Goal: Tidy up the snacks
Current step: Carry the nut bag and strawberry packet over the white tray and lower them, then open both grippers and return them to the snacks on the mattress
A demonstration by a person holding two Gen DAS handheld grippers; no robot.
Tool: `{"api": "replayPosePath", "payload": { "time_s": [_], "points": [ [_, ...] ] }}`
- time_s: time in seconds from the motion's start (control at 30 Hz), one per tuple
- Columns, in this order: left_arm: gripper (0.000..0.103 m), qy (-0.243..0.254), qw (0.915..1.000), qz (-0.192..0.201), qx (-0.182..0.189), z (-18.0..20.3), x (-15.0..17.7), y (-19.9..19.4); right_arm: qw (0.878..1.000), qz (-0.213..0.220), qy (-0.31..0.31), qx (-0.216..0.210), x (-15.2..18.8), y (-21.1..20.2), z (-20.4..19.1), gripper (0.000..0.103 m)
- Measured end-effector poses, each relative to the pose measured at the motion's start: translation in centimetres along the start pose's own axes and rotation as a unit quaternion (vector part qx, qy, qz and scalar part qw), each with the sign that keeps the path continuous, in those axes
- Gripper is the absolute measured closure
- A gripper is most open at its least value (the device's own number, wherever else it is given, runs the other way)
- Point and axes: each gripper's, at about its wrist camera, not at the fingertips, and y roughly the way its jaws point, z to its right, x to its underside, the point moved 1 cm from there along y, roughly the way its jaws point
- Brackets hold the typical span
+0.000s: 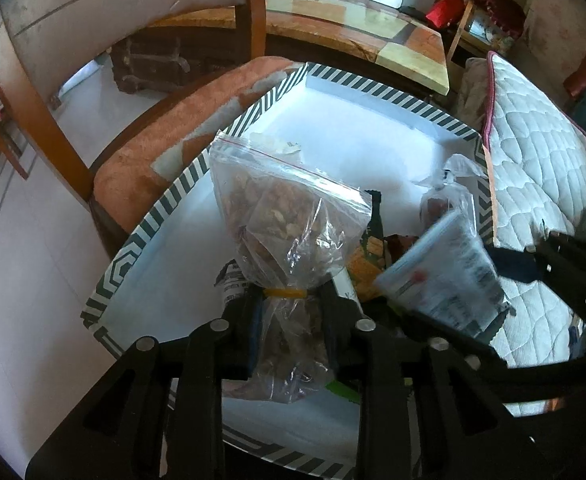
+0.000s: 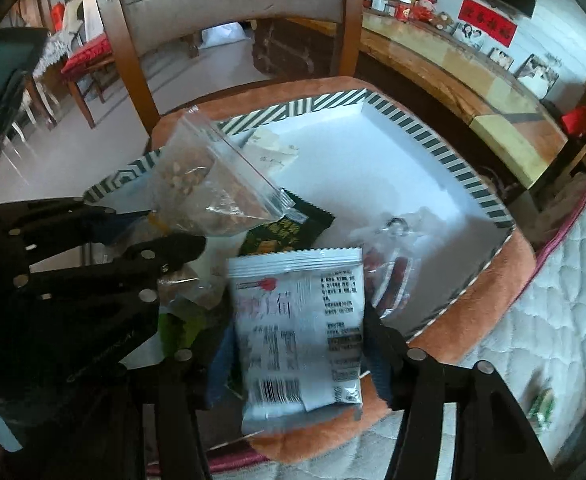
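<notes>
A clear zip bag of nuts stands upright over the white tray with its striped rim. My left gripper is shut on the bag's neck, where a yellow rubber band ties it. In the right wrist view the same bag hangs at the left, held by that gripper. A white printed snack packet sits between the fingers of my right gripper. The packet looks blurred while the fingers are sharp, so it seems loose in open jaws. It hangs over the tray's near right corner.
The tray rests on an orange chair cushion. In it lie a dark green packet and a clear bag of red snacks. A white quilted mattress lies to the right, with a small green packet on it. The chair back rises behind.
</notes>
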Motion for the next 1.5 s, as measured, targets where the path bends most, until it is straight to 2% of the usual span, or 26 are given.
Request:
{"api": "replayPosePath", "payload": {
  "time_s": [0.07, 0.13, 0.23, 0.4, 0.57, 0.77, 1.03, 1.5],
  "points": [
    [0.064, -0.004, 1.0, 0.0, 0.001, -0.1, 0.0, -0.1, 0.999, 0.006, 0.019, -0.028, 0.4, -0.2, 0.3, 0.044],
    [0.047, -0.008, 1.0, 0.003, 0.001, -0.3, -0.1, -0.4, 0.998, 0.012, 0.044, -0.049, 0.9, -0.6, 0.7, 0.043],
    [0.039, -0.009, 0.9999, 0.011, 0.002, -0.4, -0.1, -1.2, 0.991, 0.029, 0.091, -0.09, 1.9, -1.6, 1.5, 0.041],
    [0.038, 0.008, 0.9996, 0.025, -0.006, 0.3, 0.4, -2.8, 0.983, 0.058, 0.134, -0.109, 3.5, -4.2, 2.4, 0.04],
    [0.038, 0.025, 0.9985, 0.048, -0.004, 1.9, 0.7, -4.8, 0.984, 0.07, 0.139, -0.082, 5.3, -6.6, 2.9, 0.039],
    [0.038, 0.063, 0.9959, 0.061, 0.02, 5.7, 1.5, -6.6, 0.981, 0.073, 0.169, -0.063, 8.5, -8.8, 4.7, 0.038],
    [0.038, 0.118, 0.9899, 0.063, 0.047, 11.2, 2.7, -7.7, 0.973, 0.08, 0.213, -0.029, 13.4, -11.6, 7.7, 0.037],
    [0.038, 0.186, 0.9782, 0.04, 0.083, 19.3, 4.6, -7.0, 0.948, 0.067, 0.311, 0.027, 23.9, -15.0, 13.8, 0.035]
  ]
}}
